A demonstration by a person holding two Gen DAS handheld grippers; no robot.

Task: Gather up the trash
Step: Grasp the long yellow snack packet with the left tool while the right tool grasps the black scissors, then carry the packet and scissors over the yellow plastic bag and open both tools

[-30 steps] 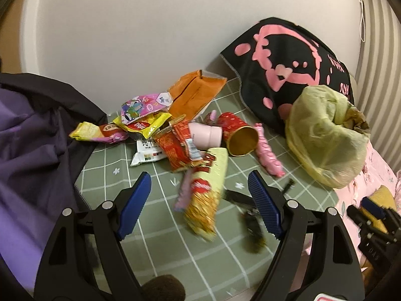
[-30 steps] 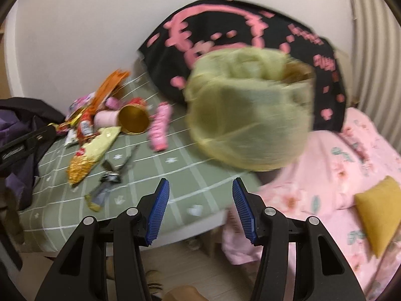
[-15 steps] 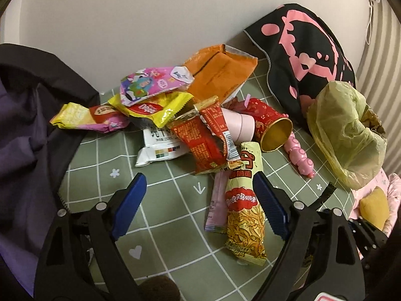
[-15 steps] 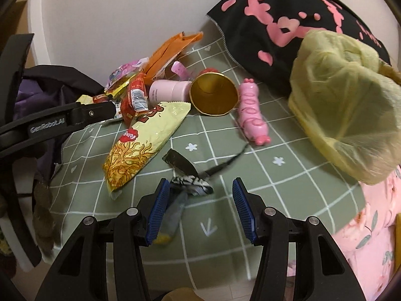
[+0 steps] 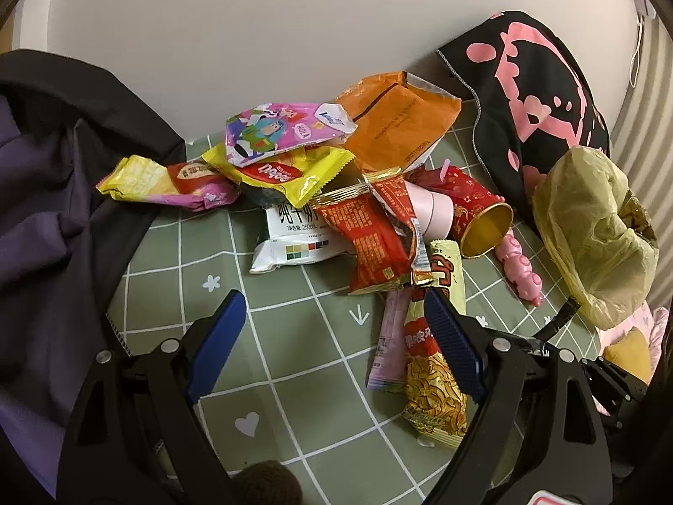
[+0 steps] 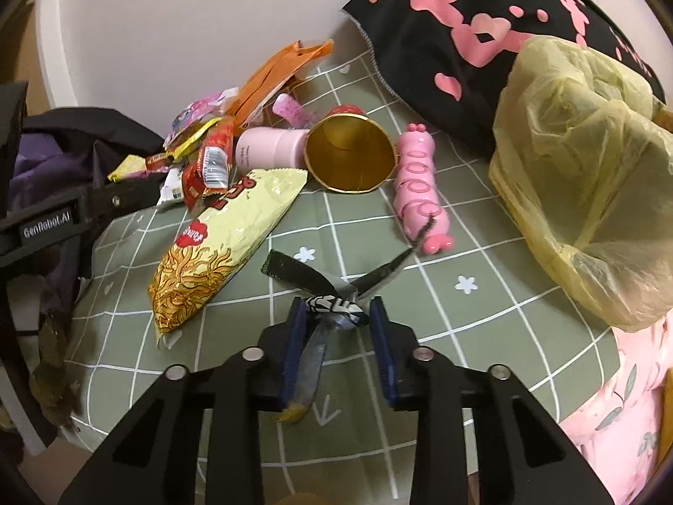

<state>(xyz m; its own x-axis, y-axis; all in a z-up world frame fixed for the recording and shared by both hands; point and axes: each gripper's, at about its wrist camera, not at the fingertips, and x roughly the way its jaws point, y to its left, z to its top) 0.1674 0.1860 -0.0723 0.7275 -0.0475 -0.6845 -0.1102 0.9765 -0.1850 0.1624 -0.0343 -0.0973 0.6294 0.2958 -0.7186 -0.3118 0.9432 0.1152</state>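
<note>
A heap of snack wrappers [image 5: 294,168] lies on the green checked cloth [image 5: 168,290], with a red wrapper [image 5: 370,240], a milk carton [image 5: 294,235] and a noodle packet [image 5: 433,362] at its near side. My left gripper [image 5: 332,336] hangs wide open over bare cloth, its right finger beside the noodle packet, nothing between the fingers. My right gripper [image 6: 336,332] is closing on a crumpled black-and-silver wrapper [image 6: 332,305], which spans the gap and touches both pads. A yellow-green trash bag [image 6: 589,168] stands open to the right.
A gold-lined red cup [image 6: 349,155], a pink cup [image 6: 269,147] and a pink caterpillar toy [image 6: 420,189] lie on their sides. A black-and-pink pillow [image 6: 462,33] leans on the wall. A dark purple jacket [image 5: 50,210] covers the left; pink bedding [image 6: 622,400] lies right.
Both grippers moved forward and down toward the cloth. The right one swung from the trash bag to the black-and-silver wrapper and narrowed its jaws around it. The left stayed wide open.
</note>
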